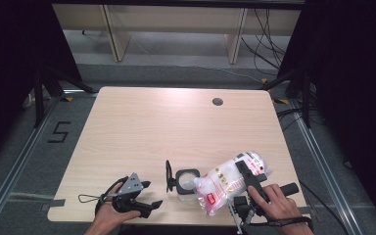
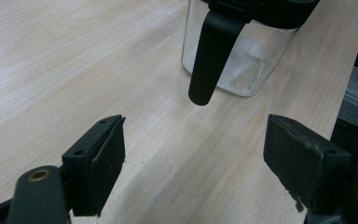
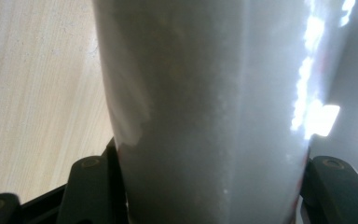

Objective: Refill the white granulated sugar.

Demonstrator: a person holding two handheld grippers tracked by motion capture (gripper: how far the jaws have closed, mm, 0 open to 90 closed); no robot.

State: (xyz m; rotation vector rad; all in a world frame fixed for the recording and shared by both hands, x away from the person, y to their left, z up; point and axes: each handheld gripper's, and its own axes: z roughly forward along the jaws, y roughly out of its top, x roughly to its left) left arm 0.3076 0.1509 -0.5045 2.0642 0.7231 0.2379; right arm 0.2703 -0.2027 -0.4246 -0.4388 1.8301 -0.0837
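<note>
both claws work near the front edge of the wooden surface (image 1: 142, 127) in the high view. left claw (image 1: 149, 193) lies just left of the glass jar (image 1: 187, 183), jaws spread wide and holding nothing, the person's hand under it. right claw (image 1: 248, 177) clamps a plastic bag of white powder (image 1: 227, 183), which lies tilted just right of the jar, its lower end at the jar's open mouth. the jar's black lid (image 1: 168, 175) stands open on the jar's left side.

left gripper view: the jaws stand wide apart over bare wood, the jar (image 2: 242, 60) ahead of them with a little white powder at its bottom and a black latch (image 2: 212, 56) hanging down its side.

right gripper view: the bag (image 3: 205, 112) sits pinched between the two jaws, wood to its left.
</note>
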